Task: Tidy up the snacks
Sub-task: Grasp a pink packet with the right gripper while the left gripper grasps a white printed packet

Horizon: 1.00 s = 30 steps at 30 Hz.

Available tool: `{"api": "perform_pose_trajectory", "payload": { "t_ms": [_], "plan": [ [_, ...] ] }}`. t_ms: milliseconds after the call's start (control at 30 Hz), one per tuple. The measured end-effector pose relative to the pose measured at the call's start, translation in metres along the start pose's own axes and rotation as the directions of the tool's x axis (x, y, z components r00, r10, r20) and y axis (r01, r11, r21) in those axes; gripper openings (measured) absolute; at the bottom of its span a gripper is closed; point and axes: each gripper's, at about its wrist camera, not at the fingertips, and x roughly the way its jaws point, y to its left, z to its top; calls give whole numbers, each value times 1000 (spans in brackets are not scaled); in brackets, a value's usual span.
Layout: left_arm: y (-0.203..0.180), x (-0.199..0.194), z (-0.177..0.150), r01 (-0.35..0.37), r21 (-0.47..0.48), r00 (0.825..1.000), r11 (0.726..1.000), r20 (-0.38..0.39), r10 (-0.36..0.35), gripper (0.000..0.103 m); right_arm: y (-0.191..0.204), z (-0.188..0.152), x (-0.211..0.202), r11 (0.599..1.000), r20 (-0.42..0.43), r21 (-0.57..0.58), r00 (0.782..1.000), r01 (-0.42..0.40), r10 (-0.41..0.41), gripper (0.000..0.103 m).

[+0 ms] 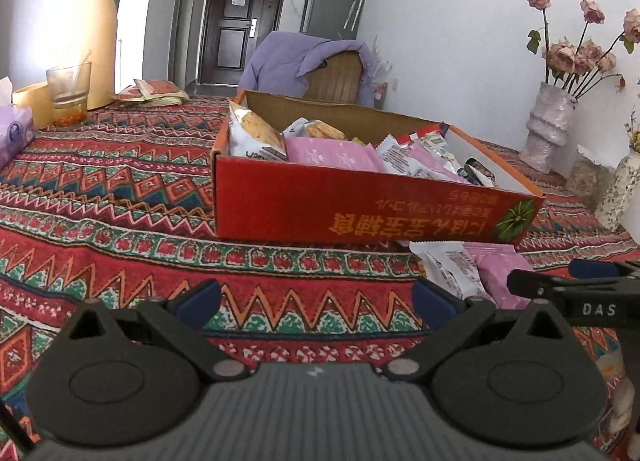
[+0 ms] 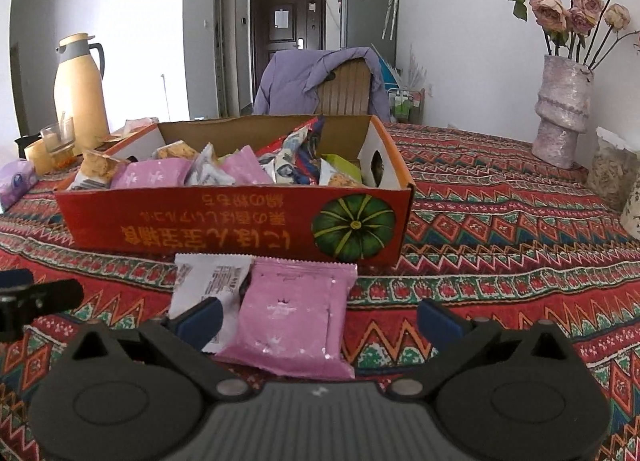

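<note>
- Left wrist view: the left tongs are seen spread wide above the table covered by a red patterned cloth, with nothing held between them. The red cardboard box with a printed green pumpkin is placed ahead, filled with snack packets. The right tongs are seen at the right edge.
- Right wrist view: the right tongs are spread. A pink snack packet is lain between them, beside a white snack packet, in front of the box.
</note>
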Motion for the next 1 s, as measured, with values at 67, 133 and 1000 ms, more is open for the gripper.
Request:
{"api": "perform_pose_trajectory", "payload": {
  "t_ms": [67, 133, 1000],
  "plan": [
    [1, 1, 0, 2, -6, 1000, 1000, -3, -2, 103, 2, 2, 4, 1000, -9, -6, 1000, 1, -1, 103],
    [3, 2, 0, 1, -13, 1000, 1000, -4, -1, 103, 3, 4, 10, 1000, -25, -10, 1000, 7, -7, 103],
    [-3, 3, -2, -15, 17, 1000, 1000, -13, 15, 103, -2, -6, 1, 999, 82, 11, 996, -34, 33, 61]
  ]
}}
